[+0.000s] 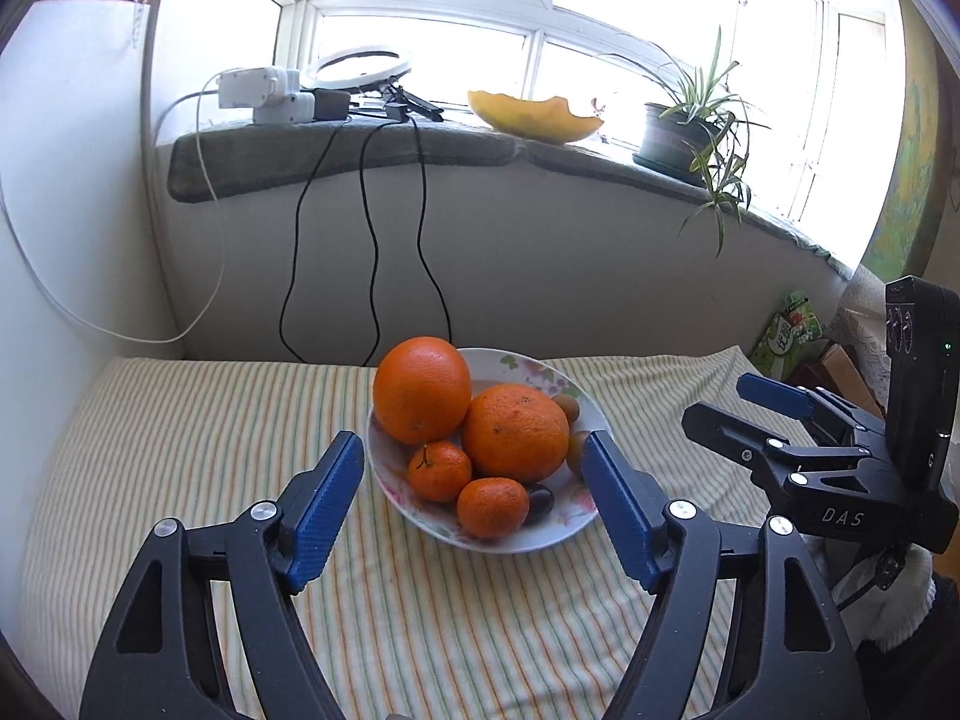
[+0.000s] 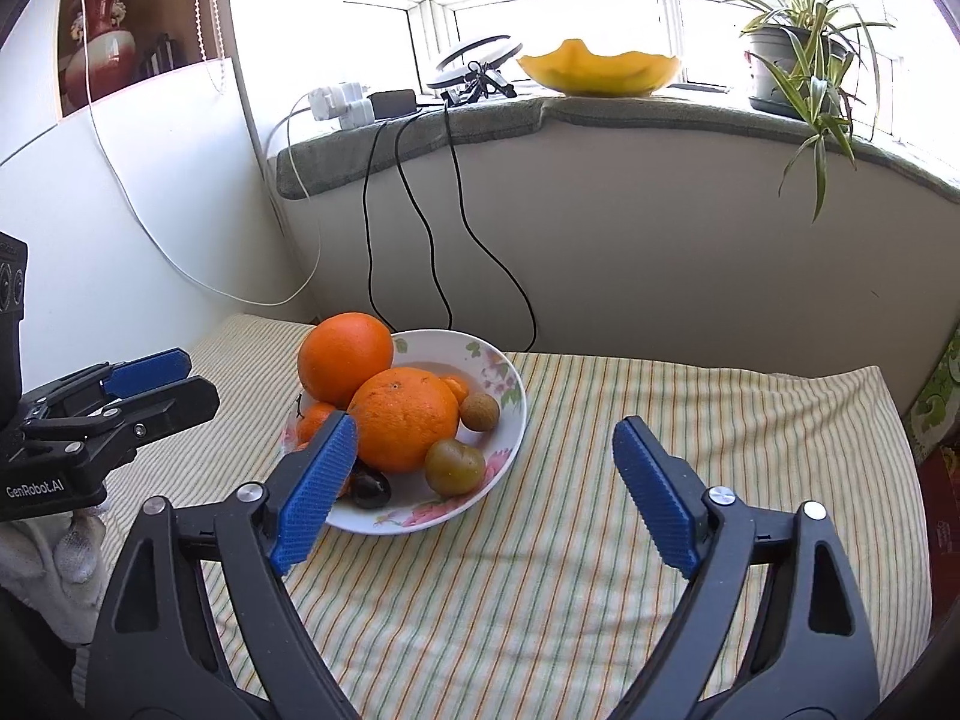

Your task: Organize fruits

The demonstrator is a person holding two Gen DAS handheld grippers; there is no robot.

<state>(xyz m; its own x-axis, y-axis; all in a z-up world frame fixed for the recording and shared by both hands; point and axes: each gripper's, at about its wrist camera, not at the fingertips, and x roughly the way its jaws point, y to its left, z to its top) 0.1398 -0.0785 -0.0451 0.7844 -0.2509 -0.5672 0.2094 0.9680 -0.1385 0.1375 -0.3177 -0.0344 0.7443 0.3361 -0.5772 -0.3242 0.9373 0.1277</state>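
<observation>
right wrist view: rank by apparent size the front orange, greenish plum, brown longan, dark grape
1. front orange
2. greenish plum
3. brown longan and dark grape: unsure, since the grape is partly hidden behind the right gripper's finger.

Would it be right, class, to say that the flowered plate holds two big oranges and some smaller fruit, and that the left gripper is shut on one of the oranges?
Not quite. The left gripper is open and holds nothing, as the left wrist view shows. The rest stands: the plate holds two big oranges and smaller fruit.
</observation>
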